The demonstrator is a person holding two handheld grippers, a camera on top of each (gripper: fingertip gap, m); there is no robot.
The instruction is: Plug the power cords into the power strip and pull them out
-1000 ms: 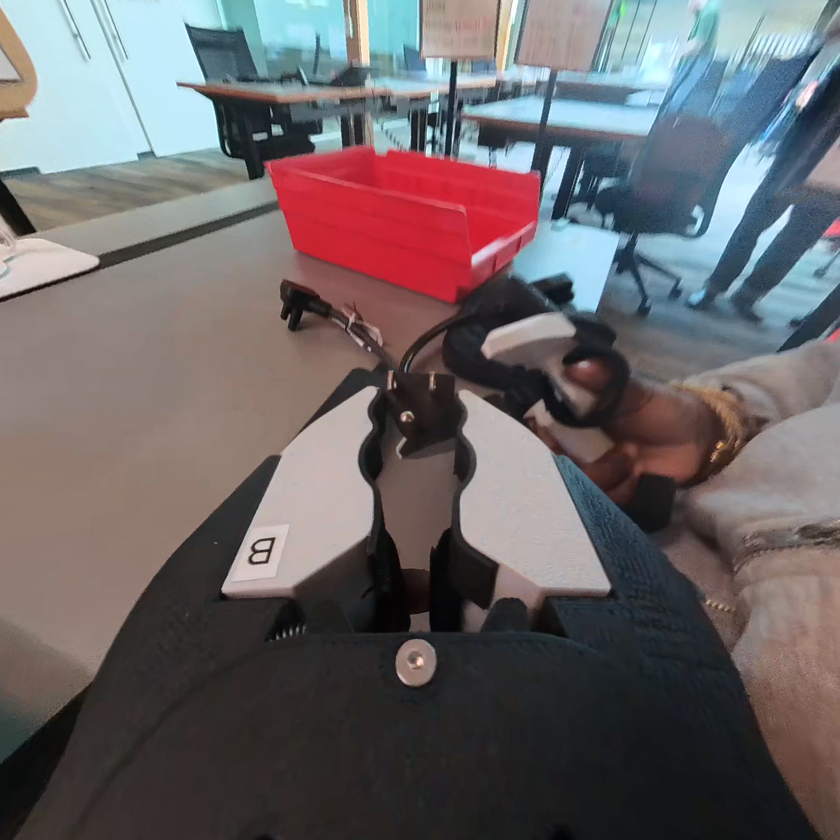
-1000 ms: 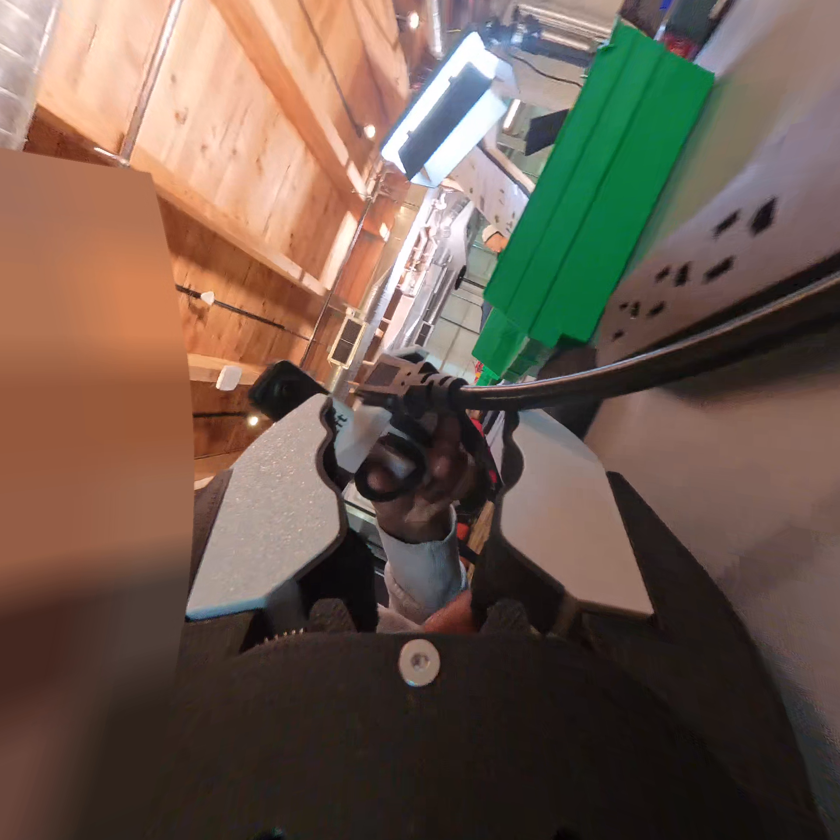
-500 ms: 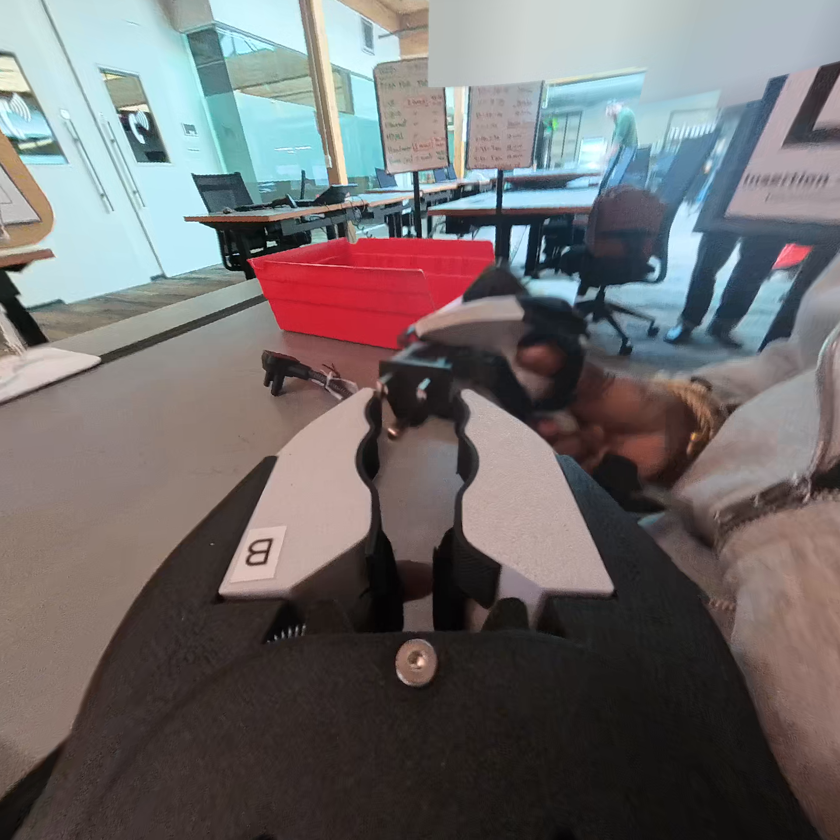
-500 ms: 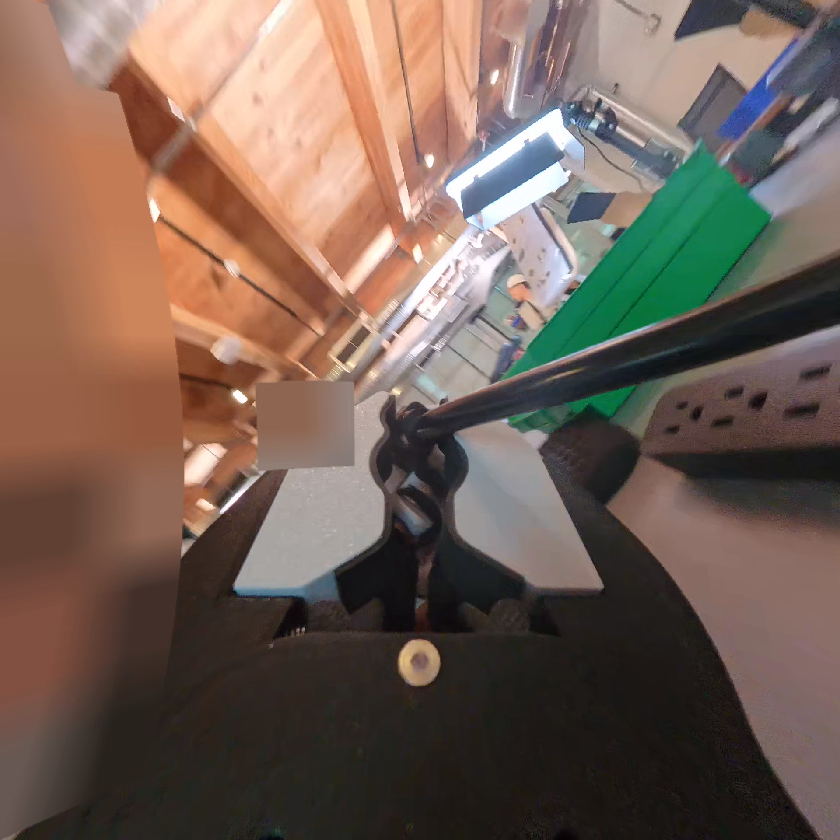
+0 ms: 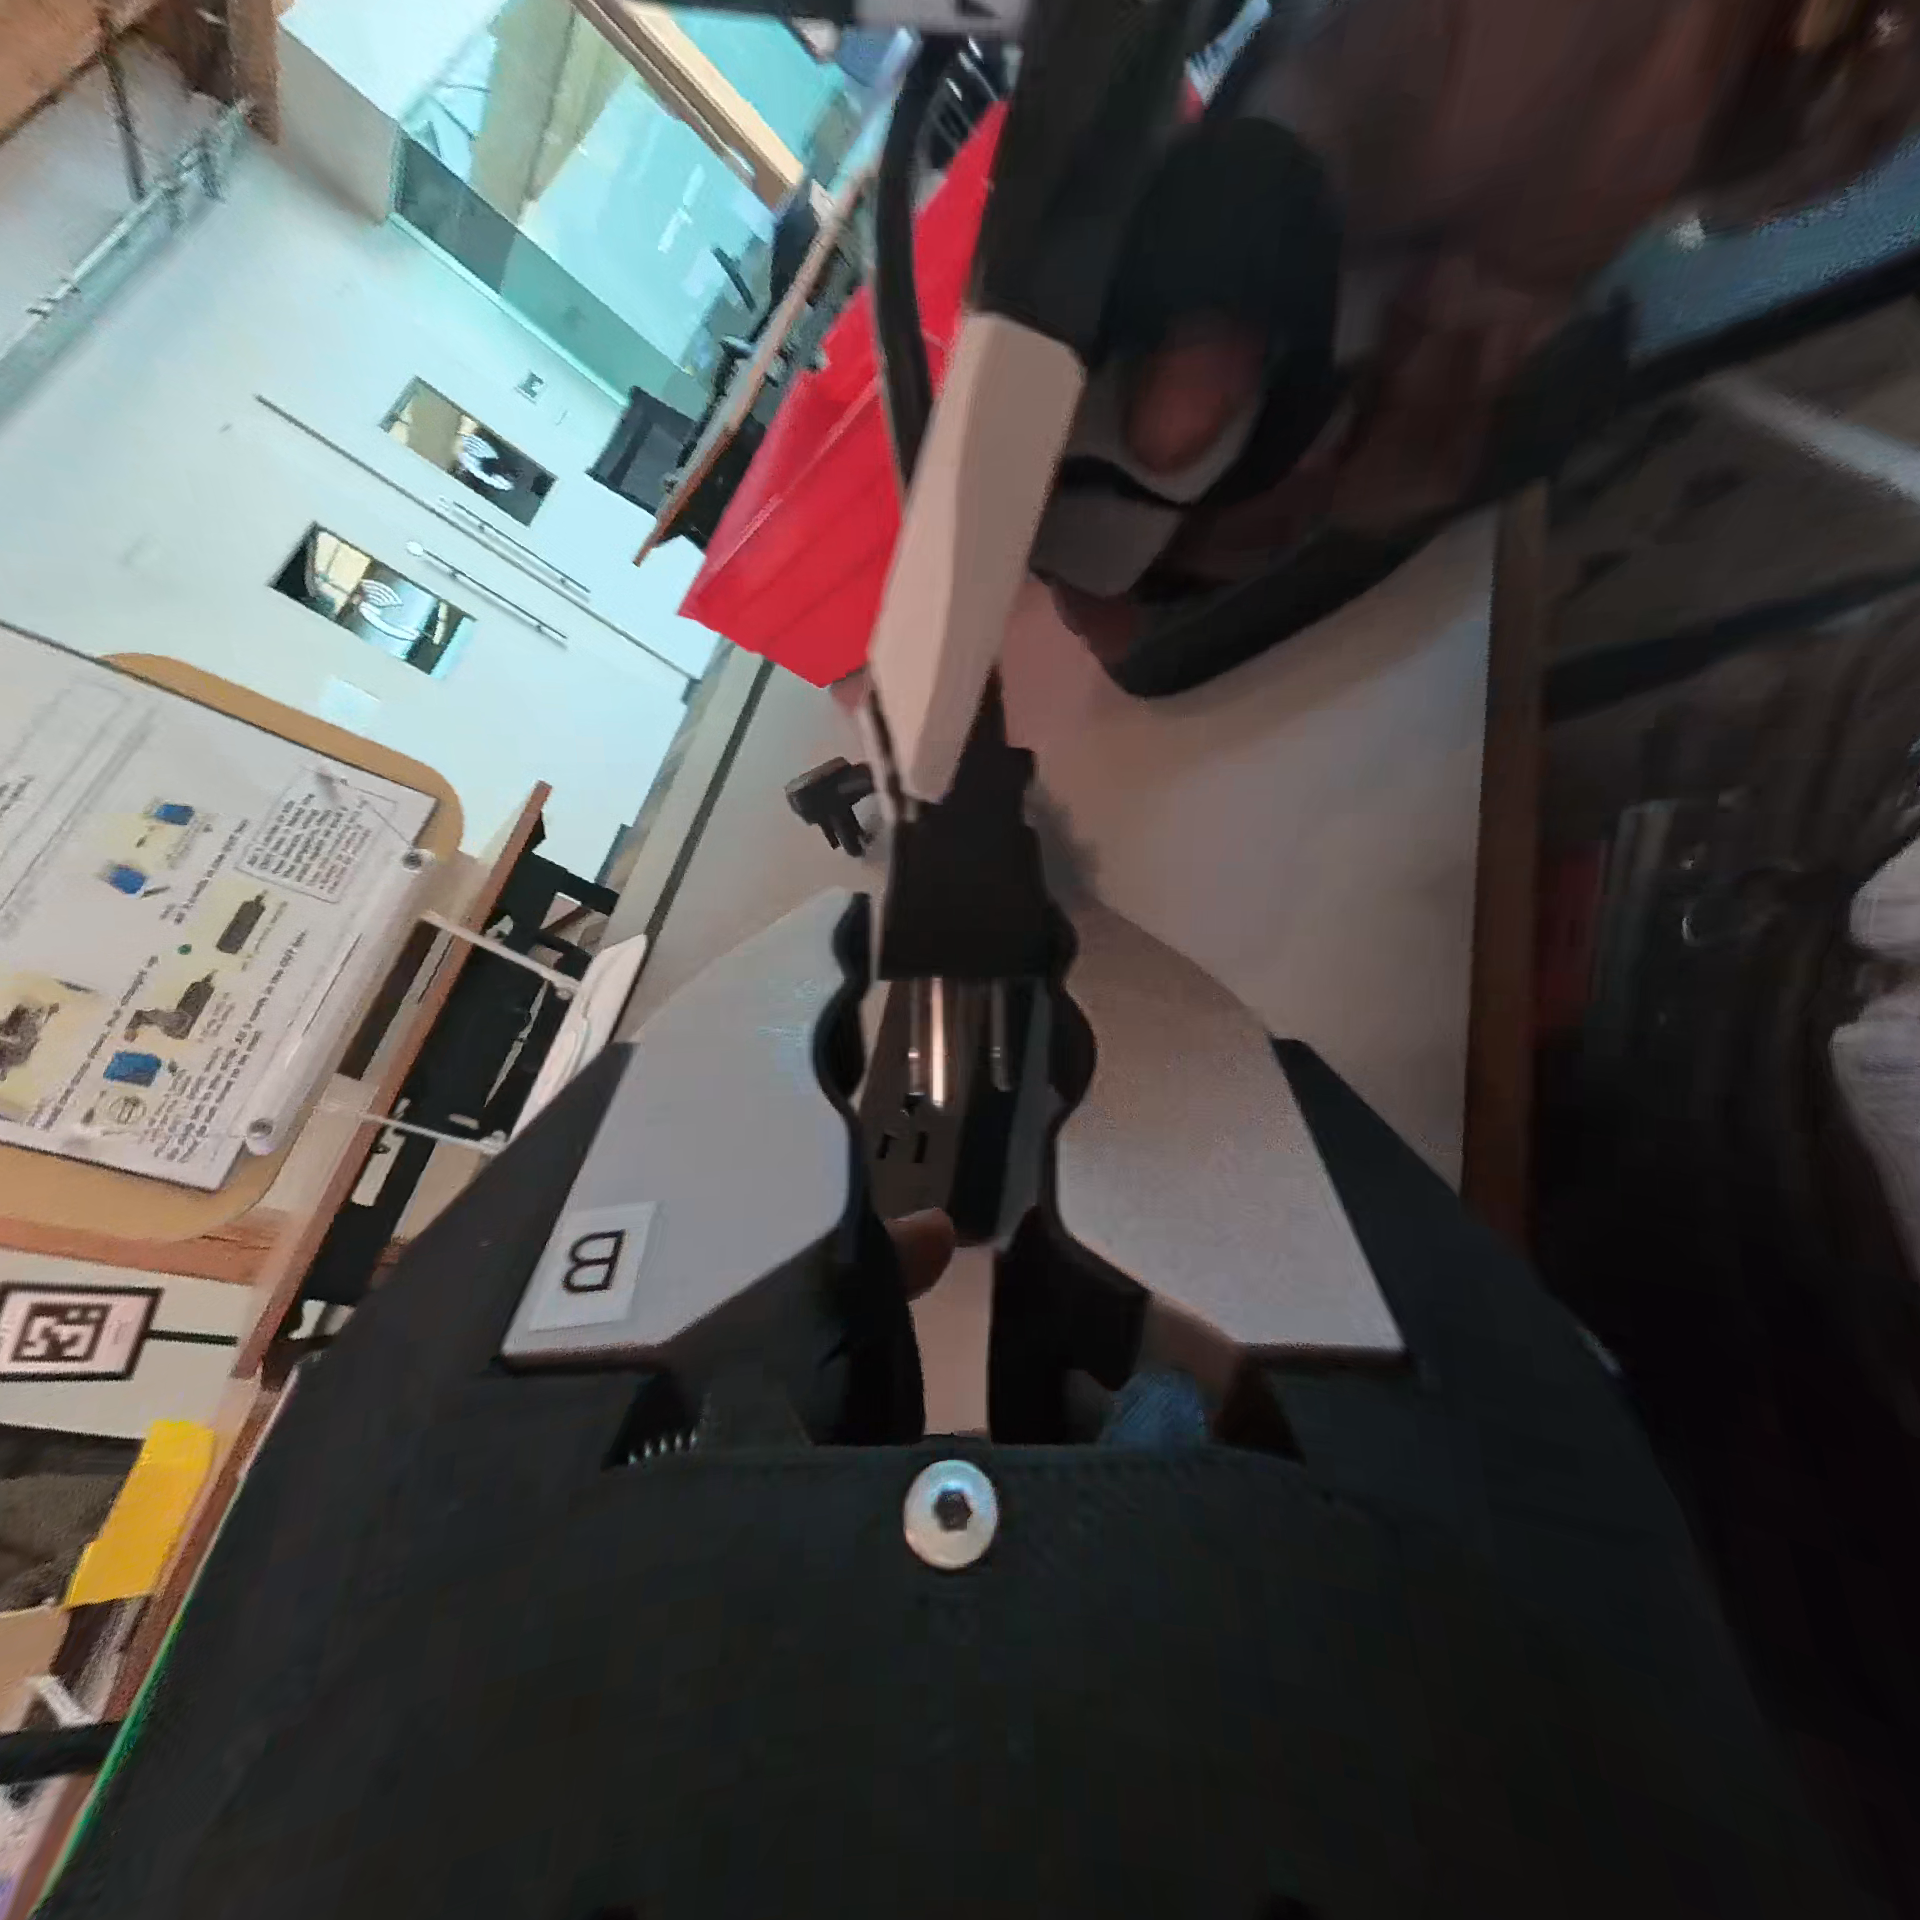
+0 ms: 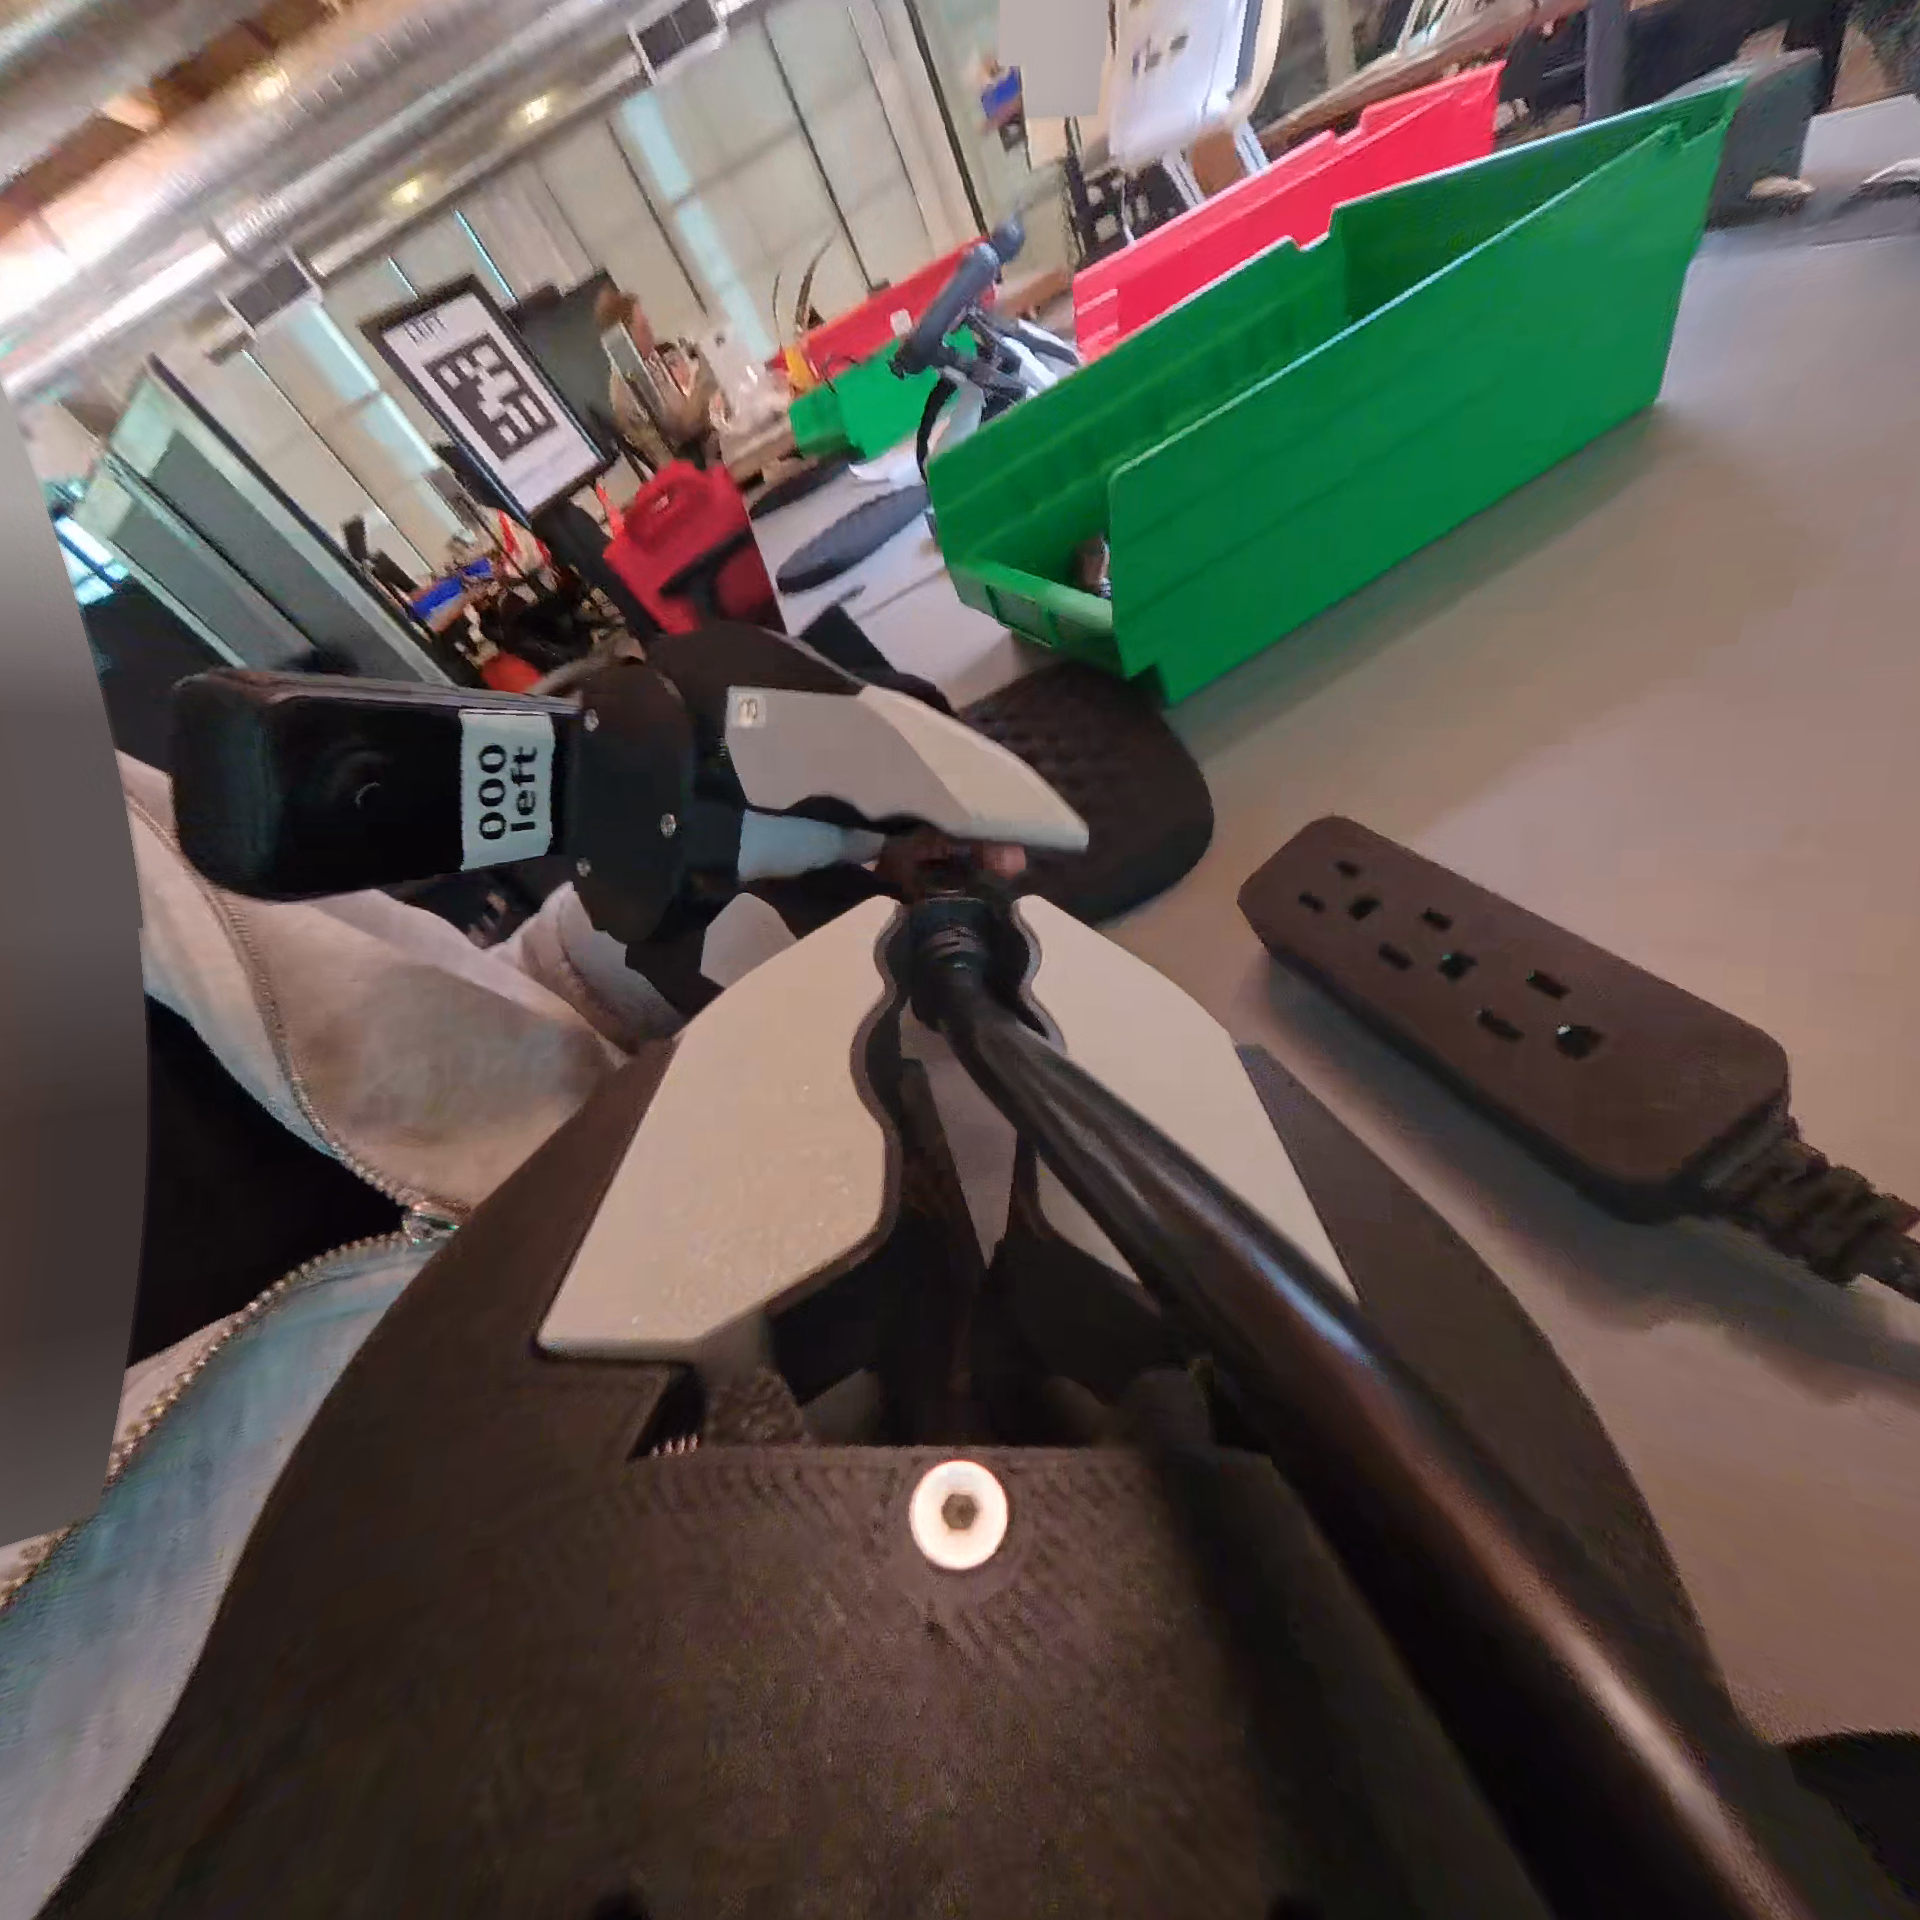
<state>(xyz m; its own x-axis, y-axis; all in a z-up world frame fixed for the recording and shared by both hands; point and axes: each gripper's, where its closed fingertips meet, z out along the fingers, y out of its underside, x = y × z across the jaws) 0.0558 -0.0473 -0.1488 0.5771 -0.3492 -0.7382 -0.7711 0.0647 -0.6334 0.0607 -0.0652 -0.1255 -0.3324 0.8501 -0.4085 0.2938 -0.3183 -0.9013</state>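
Right wrist view puts the strip (image 6: 1507, 997) flat on the counter (image 6: 1558, 675), sockets up, just to the right of the right tool (image 6: 956, 935) and lower than it. The strip's long axis runs diagonally from near-right to far-left, with its own cable leaving at the near end. The right tool is narrowed onto the cord (image 6: 1143, 1164) at the ribbed collar behind the plug, and the cord trails back over its right finger.

Left wrist view shows the plug (image 5: 961, 883) at the tips of the left tool (image 5: 961, 966), which looks pinched on the plug body with only a slim gap. The prongs (image 5: 935, 1039) point back toward that tool's camera, along its fingers, not down at the sockets.

So both tools meet on one cord end, held above the counter and apart from the strip. The right tool is nearer the strip. Judging from this, the coming move turns on swinging the prongs to face downward and carrying the plug rightward over a socket row. A green bin (image 6: 1351, 416) stands beyond the strip, well clear.
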